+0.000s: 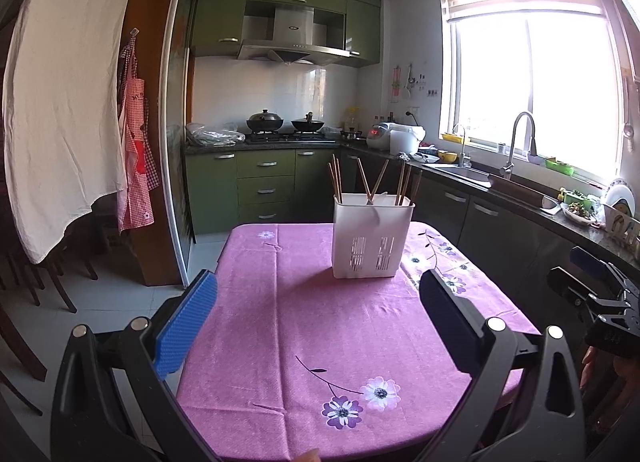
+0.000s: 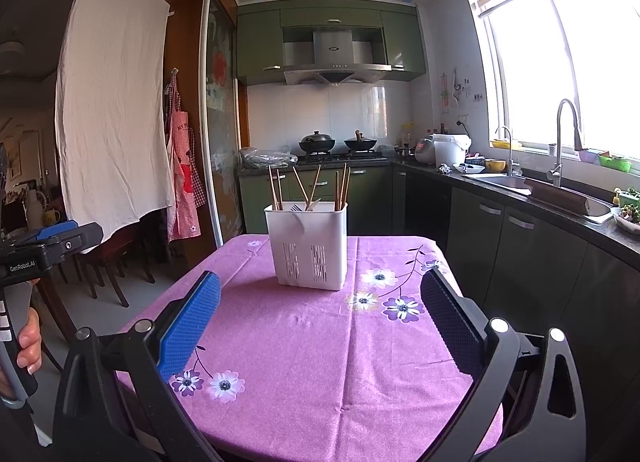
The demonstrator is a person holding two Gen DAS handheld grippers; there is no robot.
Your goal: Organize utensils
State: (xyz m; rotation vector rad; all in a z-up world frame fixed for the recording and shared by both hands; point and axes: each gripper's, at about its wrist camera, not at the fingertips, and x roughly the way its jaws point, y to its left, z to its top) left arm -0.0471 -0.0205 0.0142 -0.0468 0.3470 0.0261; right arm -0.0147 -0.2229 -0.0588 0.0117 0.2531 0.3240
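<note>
A white slotted utensil holder point(image 1: 370, 238) point(image 2: 309, 246) stands upright near the far end of the table. Several wooden chopsticks point(image 1: 366, 182) point(image 2: 308, 186) lean out of its top, and a pale utensil rests beside them inside. My left gripper point(image 1: 318, 290) hovers open above the near half of the table, well short of the holder, with nothing between its fingers. My right gripper point(image 2: 320, 294) is also open and empty, at a similar distance from the holder. Each gripper's body shows at the edge of the other's view.
A pink floral tablecloth point(image 1: 320, 342) point(image 2: 328, 362) covers the small table. Dark counter with sink and tap point(image 2: 560, 150) runs along the right. Stove with two woks point(image 1: 280, 124) stands at the back. A white sheet point(image 1: 68, 102) and wooden chairs point(image 2: 108, 262) are on the left.
</note>
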